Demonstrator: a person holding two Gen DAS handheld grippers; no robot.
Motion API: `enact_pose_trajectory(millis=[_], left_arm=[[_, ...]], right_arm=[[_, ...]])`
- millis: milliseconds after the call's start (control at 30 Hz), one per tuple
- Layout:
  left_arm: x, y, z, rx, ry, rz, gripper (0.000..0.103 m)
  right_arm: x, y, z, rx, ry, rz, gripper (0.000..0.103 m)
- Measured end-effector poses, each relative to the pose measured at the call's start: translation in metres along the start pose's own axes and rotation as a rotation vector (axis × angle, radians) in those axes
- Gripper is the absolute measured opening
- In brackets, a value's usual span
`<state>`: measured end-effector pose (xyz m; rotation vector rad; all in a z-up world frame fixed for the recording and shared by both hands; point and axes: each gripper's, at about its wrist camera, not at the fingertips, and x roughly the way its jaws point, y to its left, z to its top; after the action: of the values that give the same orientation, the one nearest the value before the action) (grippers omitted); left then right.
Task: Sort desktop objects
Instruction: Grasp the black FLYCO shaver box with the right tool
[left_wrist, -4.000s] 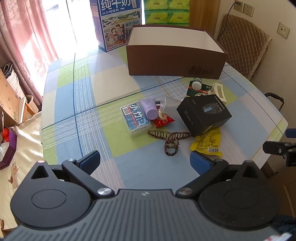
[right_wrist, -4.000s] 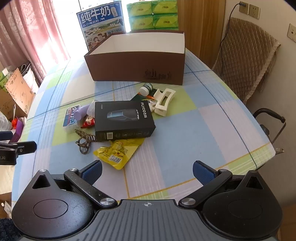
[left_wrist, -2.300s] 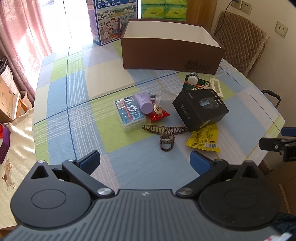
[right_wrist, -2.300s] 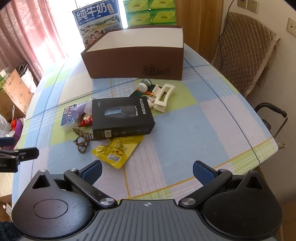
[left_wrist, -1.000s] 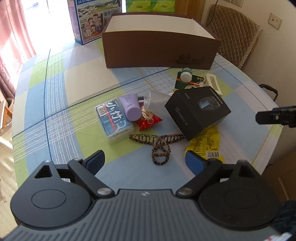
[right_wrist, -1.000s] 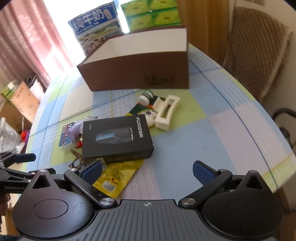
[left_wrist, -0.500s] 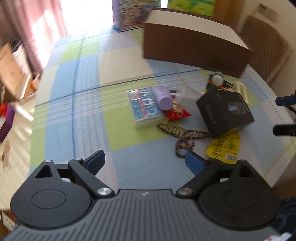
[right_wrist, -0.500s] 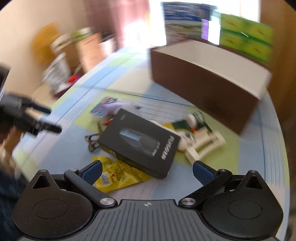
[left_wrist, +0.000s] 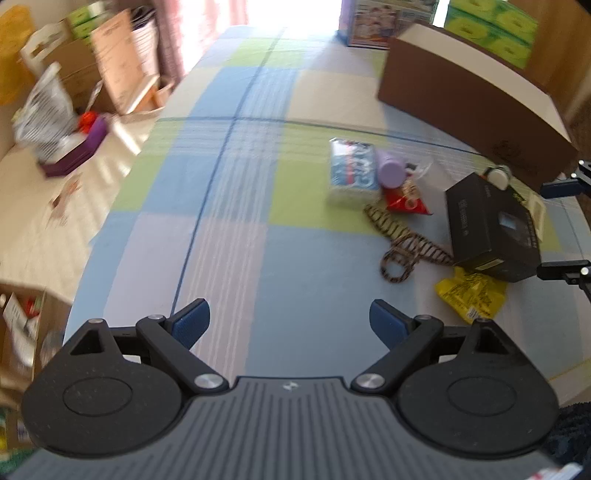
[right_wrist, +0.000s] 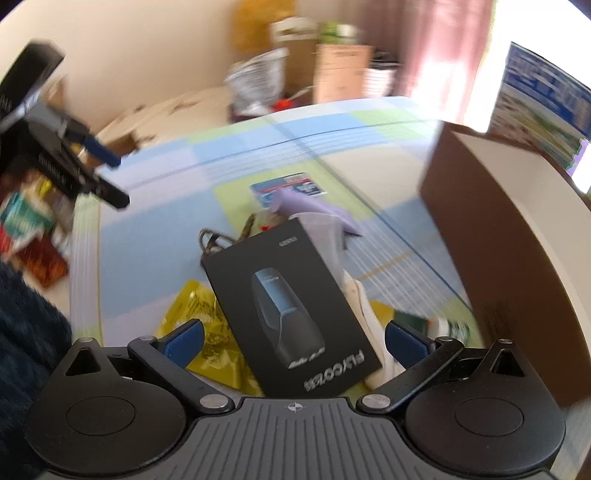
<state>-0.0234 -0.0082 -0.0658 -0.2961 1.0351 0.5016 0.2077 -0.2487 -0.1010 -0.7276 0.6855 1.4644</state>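
Presently the left gripper (left_wrist: 290, 321) is released, its blue pads spread wide above bare checked tablecloth (left_wrist: 240, 206) at the bottom of the left wrist frame, holding nothing. The right gripper (right_wrist: 293, 338) is likewise spread open at the bottom of the right wrist frame, poised over the black box (right_wrist: 291, 314), whose near end lies between the pads; contact cannot be confirmed.

Objects for sorting sit in a cluster at the right of the left wrist frame: the black box, a yellow packet (left_wrist: 471, 293) partly under its near edge, a striped strap (left_wrist: 402, 245) to the box's left, a red packet (left_wrist: 406, 197), a purple bottle (left_wrist: 389, 171) lying against a blue and white pack (left_wrist: 351, 175), and a white-capped bottle (left_wrist: 496, 177) beyond the box. A cream clip (right_wrist: 373, 325) shows just right of the box in the right wrist frame.

The brown carton (left_wrist: 469, 99), white inside, stands open at upper right, apart from the cluster. Behind it are a printed milk carton (left_wrist: 384, 22) and green packs (left_wrist: 491, 22).

The cloth is checked in blue, green, lilac and cream. Beyond the table's left edge lie cardboard boxes (left_wrist: 110, 70), a pink curtain (left_wrist: 184, 33) and blurred clutter. Both frames are motion-blurred.
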Motion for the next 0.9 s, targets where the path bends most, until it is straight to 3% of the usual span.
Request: enact_pose_trajectory(millis=[100,300,400,500,667,900], left_arm=[[-0.006,0.0,-0.009,-0.046,0.003,0.036,0.091],[-0.015,-0.005,-0.02,-0.09,0.001,0.072,0.091],[-0.015,-0.011,-0.023,-0.094,0.0,0.076,0.091],[-0.014,-0.019,-0.023,-0.079,-0.003,0.07,0.091],[-0.009,-0.036,-0.02,-0.027,-0.009,0.023,0.091],[0.008,-0.079,-0.008,0.155,-0.023,-0.105,0.091]], right_arm=[[0.015,0.001,0.003,-0.115,0.017,0.026,0.101],[0.04,0.005,0.008,-0.23,0.035,0.092,0.1],[0.052,0.007,0.008,-0.265,0.059,0.07,0.08],[0.053,0.005,0.006,-0.273,0.055,0.064,0.077],[0.023,-0.005,0.005,-0.103,-0.014,0.024,0.077],[-0.03,-0.023,-0.021,0.173,-0.028,-0.103,0.077]])
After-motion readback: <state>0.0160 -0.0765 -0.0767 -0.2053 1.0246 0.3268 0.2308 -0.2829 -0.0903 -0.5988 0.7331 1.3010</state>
